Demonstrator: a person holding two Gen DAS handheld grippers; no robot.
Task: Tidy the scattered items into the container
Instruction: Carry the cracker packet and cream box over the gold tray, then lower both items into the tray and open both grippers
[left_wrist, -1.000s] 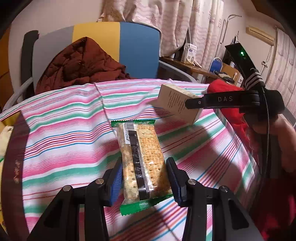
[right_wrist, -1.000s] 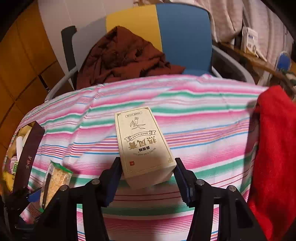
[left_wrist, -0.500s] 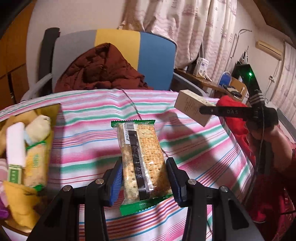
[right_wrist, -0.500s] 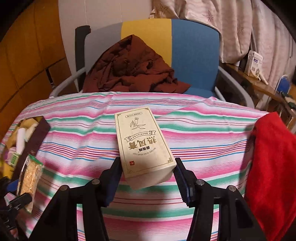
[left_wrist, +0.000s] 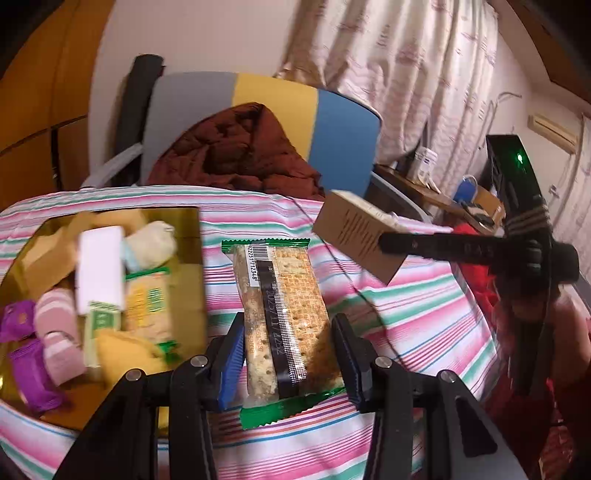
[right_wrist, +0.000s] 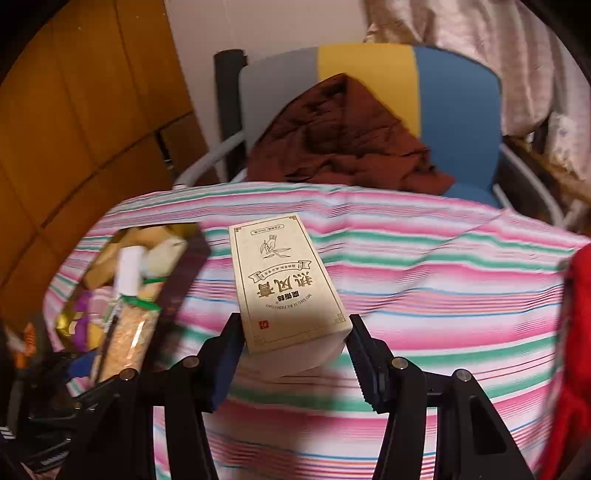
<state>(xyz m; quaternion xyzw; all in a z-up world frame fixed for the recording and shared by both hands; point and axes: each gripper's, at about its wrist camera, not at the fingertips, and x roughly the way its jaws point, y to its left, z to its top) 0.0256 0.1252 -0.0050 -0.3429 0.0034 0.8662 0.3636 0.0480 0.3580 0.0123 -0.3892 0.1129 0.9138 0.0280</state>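
Cracker pack lengthwise along left gripper fingers, barcode end forward.

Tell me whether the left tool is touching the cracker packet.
Touching. The left wrist view shows the left tool with both pads pressed against the sides of the cracker packet, carrying it above the striped cloth.

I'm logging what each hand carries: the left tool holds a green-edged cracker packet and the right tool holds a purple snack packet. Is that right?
Not quite. The right tool holds a cream cardboard box with printed characters, not a purple packet, as the right wrist view shows. The left tool does hold the green-edged cracker packet.
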